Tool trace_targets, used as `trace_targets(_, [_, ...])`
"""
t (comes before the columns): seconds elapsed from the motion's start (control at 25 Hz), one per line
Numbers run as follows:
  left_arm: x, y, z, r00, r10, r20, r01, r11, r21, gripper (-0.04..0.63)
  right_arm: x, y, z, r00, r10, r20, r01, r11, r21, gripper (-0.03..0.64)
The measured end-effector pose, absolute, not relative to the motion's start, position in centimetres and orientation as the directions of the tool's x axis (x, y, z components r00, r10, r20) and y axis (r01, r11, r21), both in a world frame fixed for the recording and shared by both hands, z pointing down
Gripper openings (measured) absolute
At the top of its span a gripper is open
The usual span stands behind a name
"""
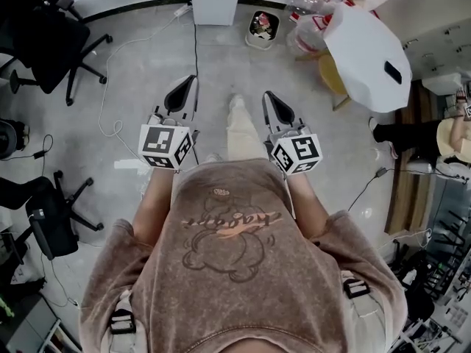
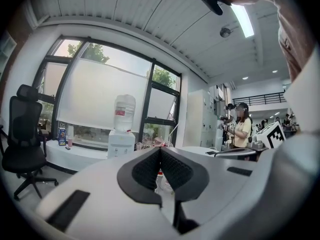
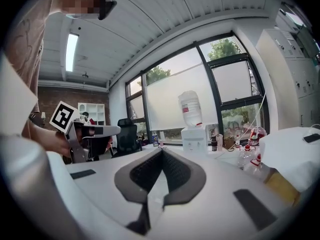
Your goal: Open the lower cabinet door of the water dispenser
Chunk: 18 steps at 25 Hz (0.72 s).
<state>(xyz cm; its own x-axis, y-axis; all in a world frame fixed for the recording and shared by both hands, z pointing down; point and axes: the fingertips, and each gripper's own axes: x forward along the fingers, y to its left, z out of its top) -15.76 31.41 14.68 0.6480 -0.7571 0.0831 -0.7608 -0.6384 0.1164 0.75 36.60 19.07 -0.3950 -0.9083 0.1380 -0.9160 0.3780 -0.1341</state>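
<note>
The white water dispenser stands by the far wall, straight ahead across the grey floor. It carries a clear bottle on top. In both gripper views only its upper part shows above the jaws; its lower cabinet door is hidden. My left gripper and right gripper are held side by side in front of my chest, pointing at the dispenser and well short of it. Both are shut with nothing between their pads, as the left gripper view and right gripper view show.
Black office chairs stand at the left. A small bin, water bottles and a white-covered object sit right of the dispenser. Cables run across the floor. A person in yellow stands at the right.
</note>
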Motion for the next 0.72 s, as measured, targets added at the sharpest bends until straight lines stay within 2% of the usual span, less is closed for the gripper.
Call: trace_targets(0.72, [-10.9, 14.4, 14.0, 0.635, -0.765, 0.106, -0.772, -0.623, 0.125, 0.012, 3.9, 18.6, 18.5, -0.473, -0.87, 0.142, -0.878, 0.452, -0.157, 0.004])
